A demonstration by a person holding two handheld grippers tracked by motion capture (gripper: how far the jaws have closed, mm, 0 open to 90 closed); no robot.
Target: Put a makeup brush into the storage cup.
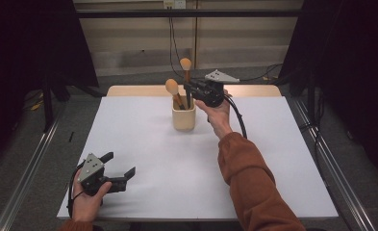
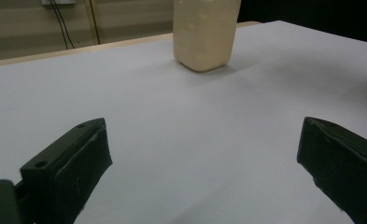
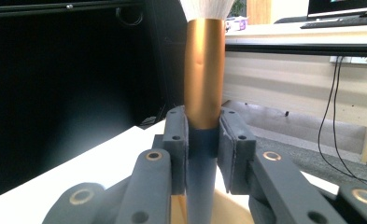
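Right gripper (image 1: 190, 89) is clamping a makeup brush (image 3: 203, 74) by its handle, upright over the cream holder (image 1: 183, 118) at upper centre of the high view — second brush (image 1: 173, 90) sitting inside. Left gripper (image 1: 120, 166) is resting lower left, jaws wide apart — nothing between.

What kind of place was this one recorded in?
Probably a lab recording station: a white table boxed in by black curtains, metal floor rails, and cables running to a wall socket.
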